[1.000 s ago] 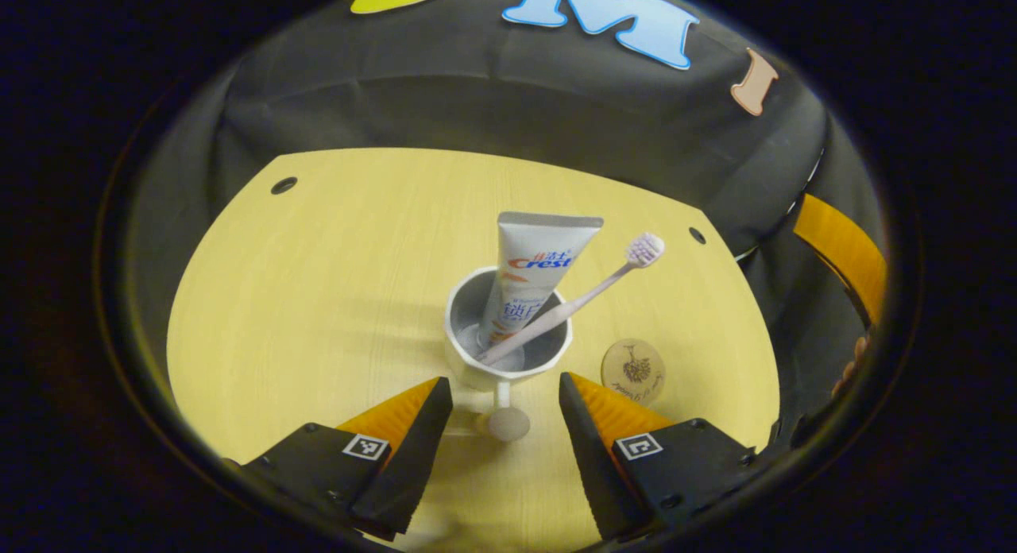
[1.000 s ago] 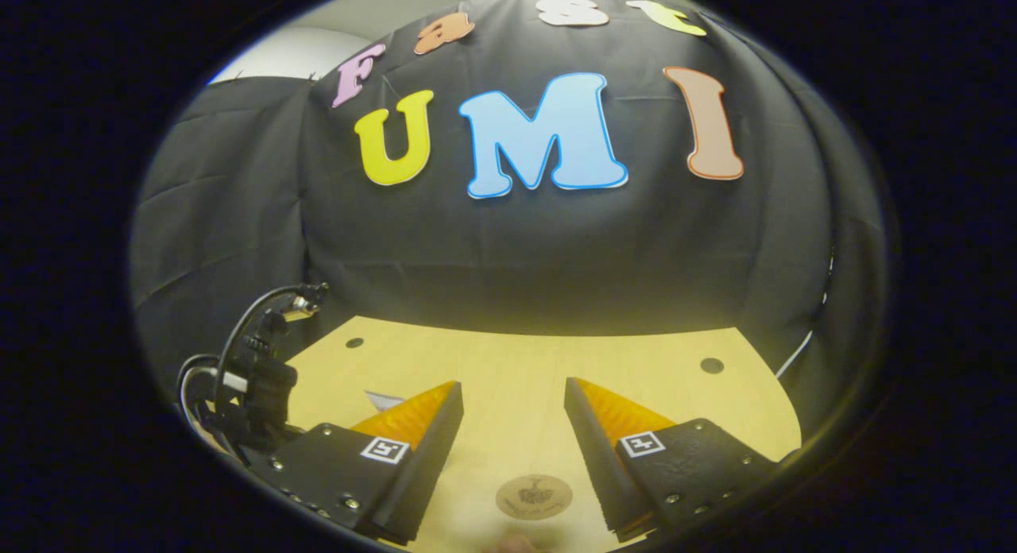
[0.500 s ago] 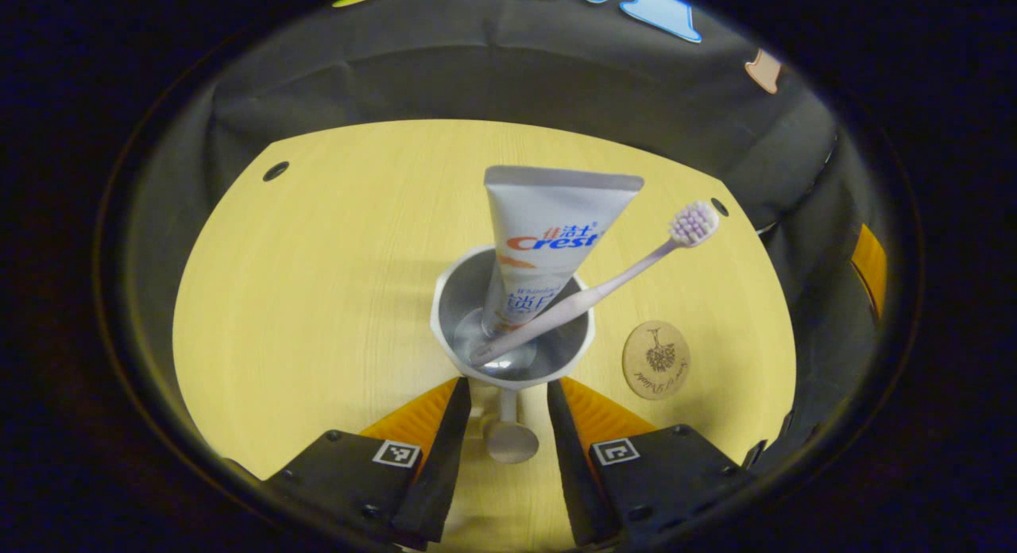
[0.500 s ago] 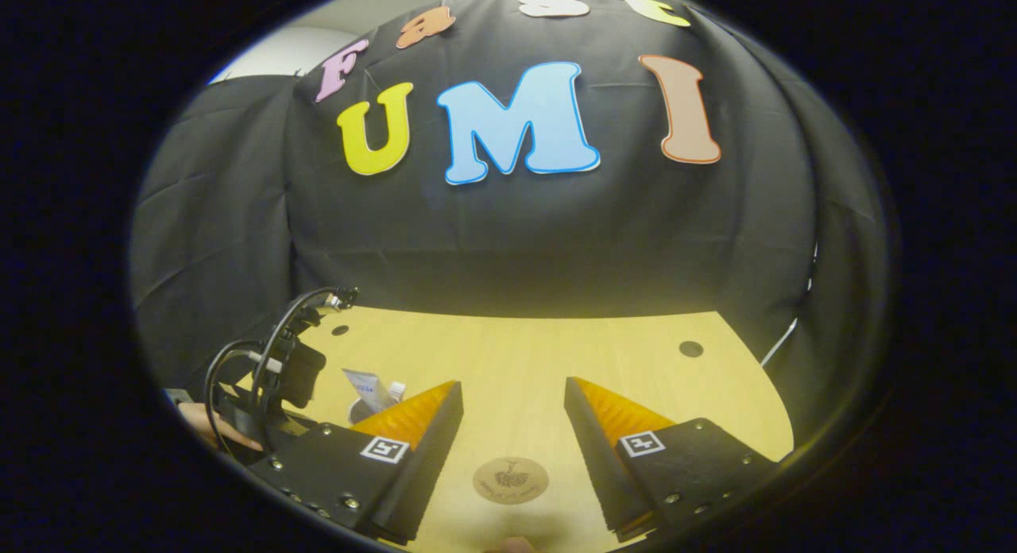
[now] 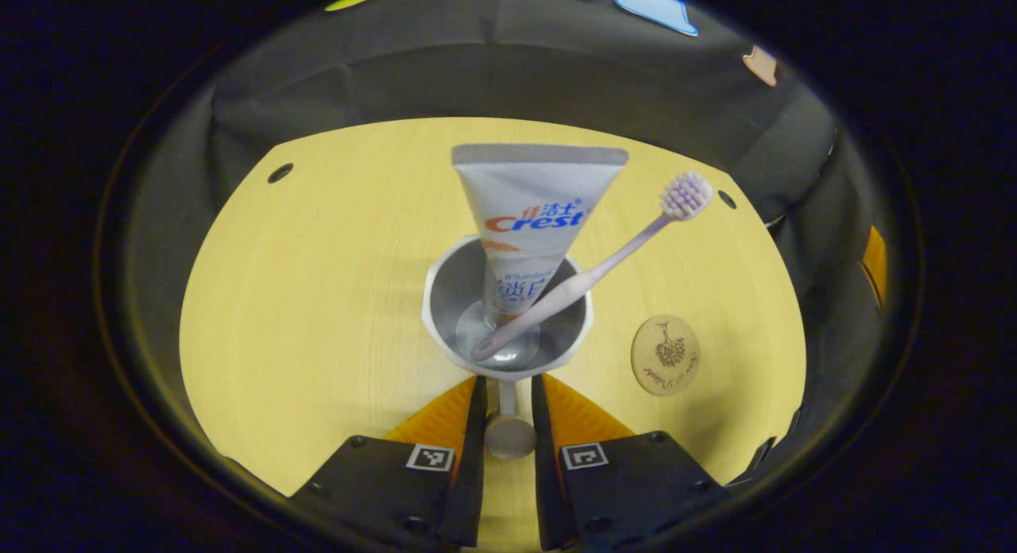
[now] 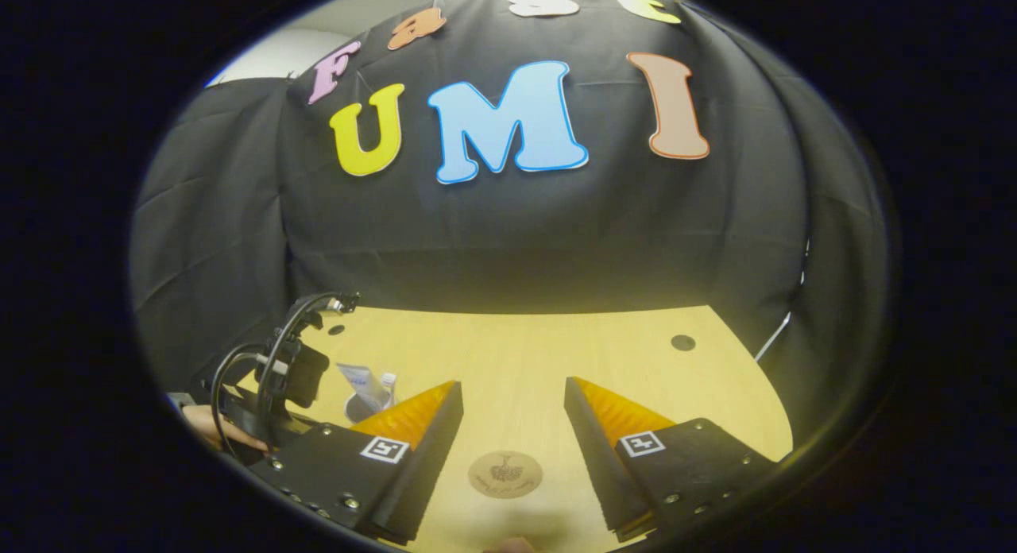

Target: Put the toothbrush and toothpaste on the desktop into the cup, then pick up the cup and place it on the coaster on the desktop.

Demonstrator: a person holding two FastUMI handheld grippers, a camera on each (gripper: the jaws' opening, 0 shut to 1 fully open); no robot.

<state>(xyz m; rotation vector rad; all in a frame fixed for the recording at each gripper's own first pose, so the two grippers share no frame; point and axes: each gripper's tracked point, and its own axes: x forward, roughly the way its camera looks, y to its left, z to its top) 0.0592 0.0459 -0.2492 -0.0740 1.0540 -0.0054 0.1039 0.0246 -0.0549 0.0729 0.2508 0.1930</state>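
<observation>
In the left gripper view a white cup (image 5: 445,330) stands on the yellow desktop (image 5: 302,299). A toothpaste tube (image 5: 534,211) stands in it, and a pale pink toothbrush (image 5: 612,259) leans to the right. My left gripper (image 5: 507,394) is shut on the cup's handle (image 5: 508,434), one finger on each side of its stem. The round wooden coaster (image 5: 666,354) lies just right of the cup. In the right gripper view my right gripper (image 6: 512,402) hangs open over the coaster (image 6: 505,473). The cup (image 6: 353,408) and toothpaste tube (image 6: 356,378) sit at the left.
The desktop has small dark holes near its far corners (image 5: 280,173) (image 5: 726,199). Black cloth walls it in at the back and sides. A hand (image 6: 214,430) holding the left gripper's body (image 6: 278,378), with its cables, shows at the left of the right gripper view.
My left gripper moved forward to the cup and its fingers closed in from wide apart onto the handle. The right gripper stayed open and barely shifted.
</observation>
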